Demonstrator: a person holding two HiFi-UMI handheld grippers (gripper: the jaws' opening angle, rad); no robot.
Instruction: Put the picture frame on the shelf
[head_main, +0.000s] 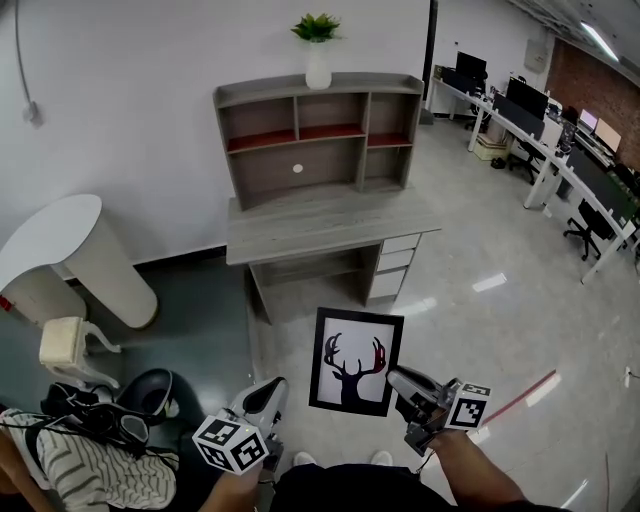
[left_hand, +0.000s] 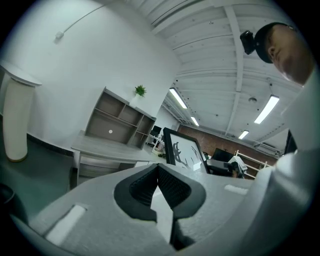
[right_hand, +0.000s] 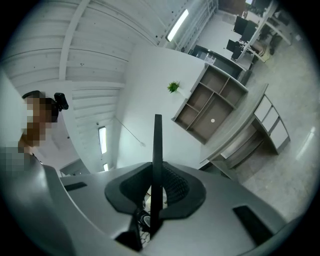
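The picture frame (head_main: 357, 361) is black with a white mat and a deer-head print. It hangs upright over the floor in front of me. My right gripper (head_main: 393, 377) is shut on the frame's right edge; in the right gripper view the frame (right_hand: 157, 165) shows edge-on as a thin black bar between the pads. My left gripper (head_main: 268, 393) is at the lower left of the frame, shut and empty, apart from it. In the left gripper view the frame (left_hand: 184, 152) appears beyond the closed jaws. The grey shelf unit (head_main: 316, 133) stands on a desk ahead, against the wall.
A potted plant in a white vase (head_main: 317, 52) tops the shelf unit. The grey desk (head_main: 330, 222) has drawers on its right. A white round table (head_main: 60, 250) and a chair with clothes (head_main: 85, 425) sit at the left. Office desks (head_main: 560, 150) line the right.
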